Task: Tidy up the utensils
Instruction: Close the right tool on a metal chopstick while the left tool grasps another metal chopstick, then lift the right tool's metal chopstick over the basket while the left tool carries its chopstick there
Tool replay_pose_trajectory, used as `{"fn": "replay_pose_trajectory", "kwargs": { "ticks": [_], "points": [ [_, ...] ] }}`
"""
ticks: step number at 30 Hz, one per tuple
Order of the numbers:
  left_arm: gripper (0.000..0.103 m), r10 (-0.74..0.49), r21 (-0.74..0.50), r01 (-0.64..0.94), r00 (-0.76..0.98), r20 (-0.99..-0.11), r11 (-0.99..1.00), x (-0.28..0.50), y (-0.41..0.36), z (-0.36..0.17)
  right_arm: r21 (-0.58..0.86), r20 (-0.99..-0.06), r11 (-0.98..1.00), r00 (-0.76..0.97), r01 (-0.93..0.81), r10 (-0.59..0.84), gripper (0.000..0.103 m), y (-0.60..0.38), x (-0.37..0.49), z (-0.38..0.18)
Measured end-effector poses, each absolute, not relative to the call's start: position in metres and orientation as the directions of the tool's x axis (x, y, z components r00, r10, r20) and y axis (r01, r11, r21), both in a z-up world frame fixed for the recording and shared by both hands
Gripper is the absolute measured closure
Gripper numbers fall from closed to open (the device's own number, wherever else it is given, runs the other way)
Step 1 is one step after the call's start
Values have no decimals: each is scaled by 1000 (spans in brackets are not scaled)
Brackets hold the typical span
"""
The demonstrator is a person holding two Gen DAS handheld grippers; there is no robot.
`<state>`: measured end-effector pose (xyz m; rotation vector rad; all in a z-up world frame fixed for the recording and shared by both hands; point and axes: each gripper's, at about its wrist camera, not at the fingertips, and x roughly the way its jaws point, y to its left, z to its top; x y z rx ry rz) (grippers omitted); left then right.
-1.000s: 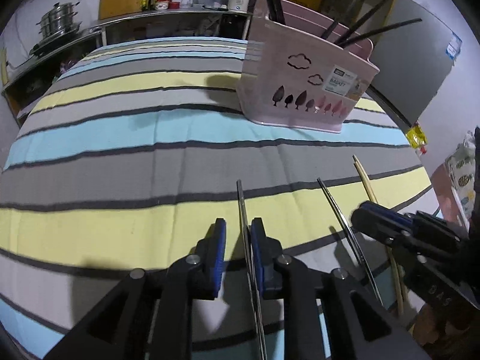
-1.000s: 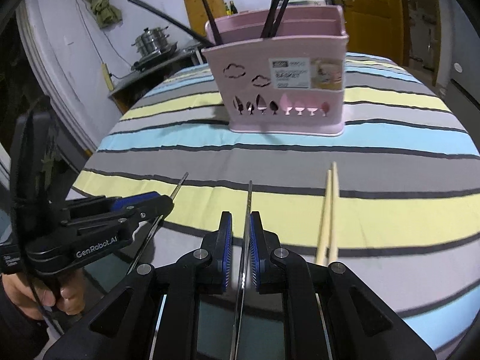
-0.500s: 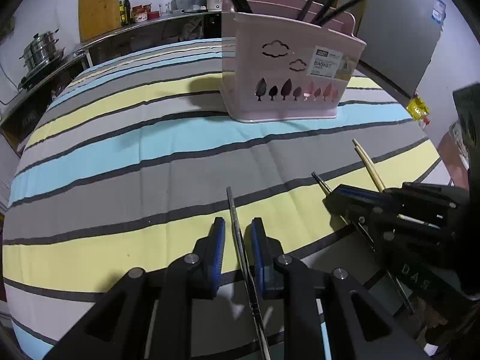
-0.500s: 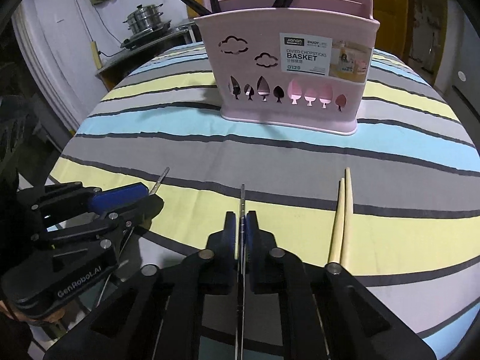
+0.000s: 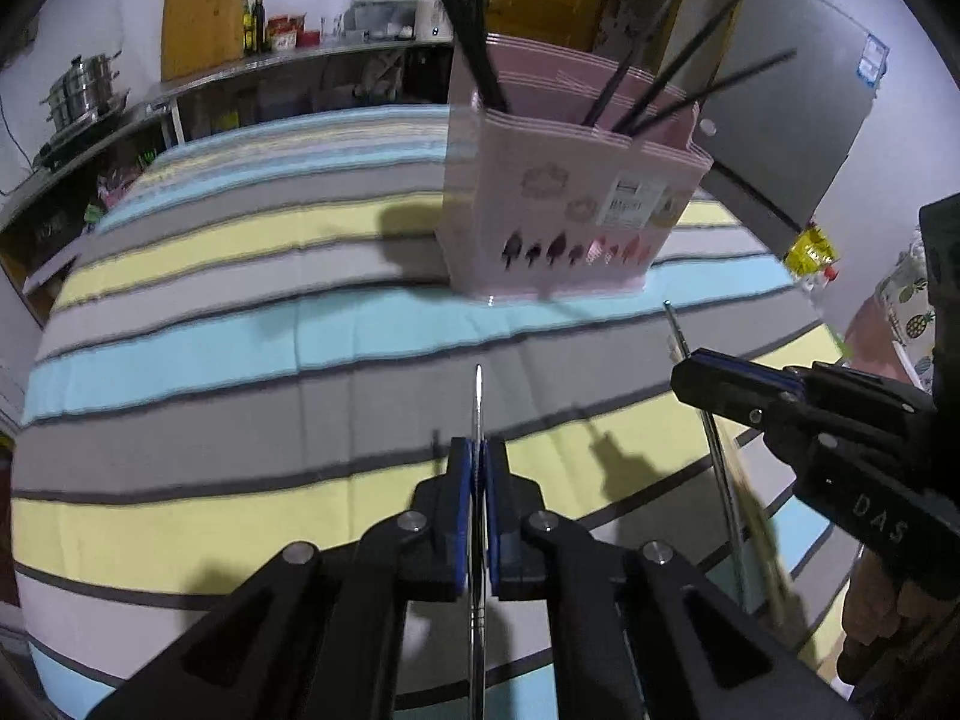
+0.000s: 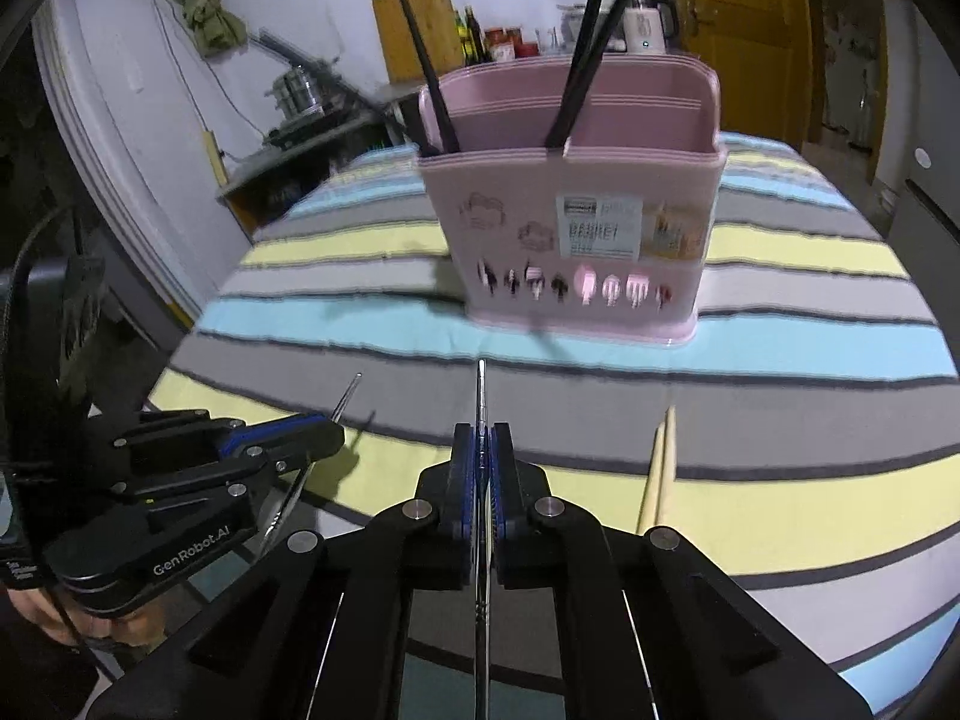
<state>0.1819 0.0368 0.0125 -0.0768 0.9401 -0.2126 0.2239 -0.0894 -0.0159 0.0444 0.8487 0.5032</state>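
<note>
A pink chopstick basket [image 5: 570, 204] [image 6: 576, 204] stands on the striped tablecloth, with several black chopsticks [image 5: 462, 18] [image 6: 426, 78] standing in it. My left gripper [image 5: 478, 450] is shut on a metal chopstick [image 5: 478, 396] and holds it lifted, tip toward the basket. My right gripper [image 6: 480, 438] is shut on another metal chopstick [image 6: 480, 396], also lifted. Each gripper shows in the other's view: the right one [image 5: 708, 372] at the right, the left one [image 6: 312, 432] at the left. Two wooden chopsticks [image 6: 660, 468] lie on the cloth right of my right gripper.
The striped tablecloth [image 5: 240, 336] covers a round table with its near edge close under both grippers. A counter with steel pots [image 5: 84, 96] and bottles runs along the back wall. A yellow door [image 6: 744, 30] is behind the basket.
Both grippers have closed on their metal chopsticks, lifted them off the cloth and moved closer to the basket.
</note>
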Motion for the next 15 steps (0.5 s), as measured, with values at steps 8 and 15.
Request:
{"fn": "replay_pose_trajectory", "kwargs": {
  "ticks": [8, 15],
  "points": [
    [98, -242, -173, 169, 640, -729, 970, 182, 41, 61, 226, -637, 882, 623, -413, 455, 99, -100, 221, 26],
    [98, -252, -170, 186, 692, -676, 968, 181, 42, 92, 217, -590, 889, 671, -404, 449, 99, -108, 216, 49]
  ]
}}
